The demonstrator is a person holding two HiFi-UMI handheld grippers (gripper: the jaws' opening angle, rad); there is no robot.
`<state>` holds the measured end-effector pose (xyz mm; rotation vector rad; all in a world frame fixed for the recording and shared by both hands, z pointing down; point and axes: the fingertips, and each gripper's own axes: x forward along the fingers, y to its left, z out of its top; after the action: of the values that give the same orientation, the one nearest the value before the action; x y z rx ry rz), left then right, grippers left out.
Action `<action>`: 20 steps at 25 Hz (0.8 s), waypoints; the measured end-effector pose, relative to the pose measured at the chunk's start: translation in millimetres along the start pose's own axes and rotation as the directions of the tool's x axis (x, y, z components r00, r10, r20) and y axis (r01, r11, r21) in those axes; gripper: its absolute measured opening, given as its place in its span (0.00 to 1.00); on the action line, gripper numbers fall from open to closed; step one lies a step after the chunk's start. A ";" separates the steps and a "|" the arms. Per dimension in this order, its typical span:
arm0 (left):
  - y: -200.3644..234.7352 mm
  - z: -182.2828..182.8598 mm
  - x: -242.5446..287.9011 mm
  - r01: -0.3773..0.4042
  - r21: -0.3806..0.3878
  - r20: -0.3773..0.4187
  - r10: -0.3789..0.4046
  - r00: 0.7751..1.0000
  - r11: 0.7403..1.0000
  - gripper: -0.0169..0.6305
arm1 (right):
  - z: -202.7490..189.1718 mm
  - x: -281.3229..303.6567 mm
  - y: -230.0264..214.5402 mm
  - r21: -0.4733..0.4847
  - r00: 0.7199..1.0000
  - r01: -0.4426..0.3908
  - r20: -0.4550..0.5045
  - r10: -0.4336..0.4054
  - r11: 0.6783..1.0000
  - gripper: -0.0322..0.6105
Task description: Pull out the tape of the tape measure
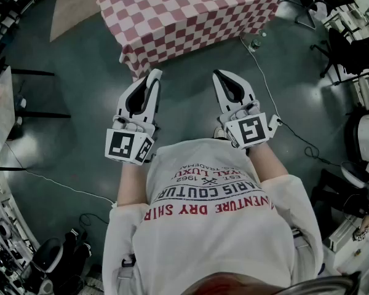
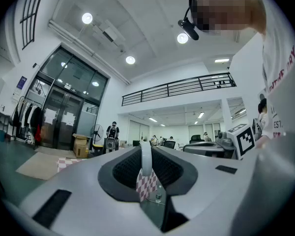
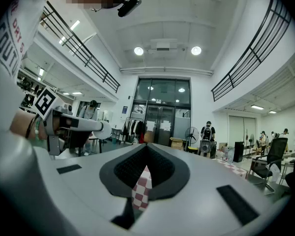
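Note:
No tape measure shows in any view. I hold both grippers level in front of my body, pointing at a table under a red-and-white checked cloth (image 1: 190, 17). My left gripper (image 1: 155, 74) and right gripper (image 1: 220, 74) stop short of the table's near edge, side by side. Each has its tips together and nothing between them. In the left gripper view the jaws of the left gripper (image 2: 146, 149) leave only a thin slit, through which the checked cloth (image 2: 147, 186) shows. In the right gripper view the right gripper (image 3: 146, 149) is likewise shut, with the cloth (image 3: 141, 193) showing below its tips.
A cable (image 1: 270, 97) runs over the dark floor right of the table. Office chairs (image 1: 344, 48) and gear crowd the right side, and a tan mat (image 1: 74, 5) lies at the upper left. A person (image 2: 112, 132) stands far off by a fan.

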<state>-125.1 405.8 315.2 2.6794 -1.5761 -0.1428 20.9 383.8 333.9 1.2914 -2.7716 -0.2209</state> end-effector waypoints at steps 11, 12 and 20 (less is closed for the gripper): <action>0.1 1.7 6.9 0.005 -0.007 -0.002 -0.005 1.000 1.000 0.15 | -4.3 -6.6 -13.8 0.022 0.999 0.048 -0.012 -0.048 0.999 0.09; -0.7 1.2 7.6 0.006 -0.010 -0.003 -0.006 1.000 1.000 0.15 | -4.4 -7.9 -16.1 0.031 0.998 0.057 -0.009 -0.057 0.998 0.09; 5.2 -9.7 33.7 -0.002 -0.018 -0.026 0.002 1.000 1.000 0.15 | -22.2 8.0 -47.6 0.112 0.996 0.078 -0.044 -0.074 0.991 0.09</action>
<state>-112.6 373.7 323.0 2.6548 -1.5629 -0.1217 54.6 345.3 348.1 1.4123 -2.7405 -0.0419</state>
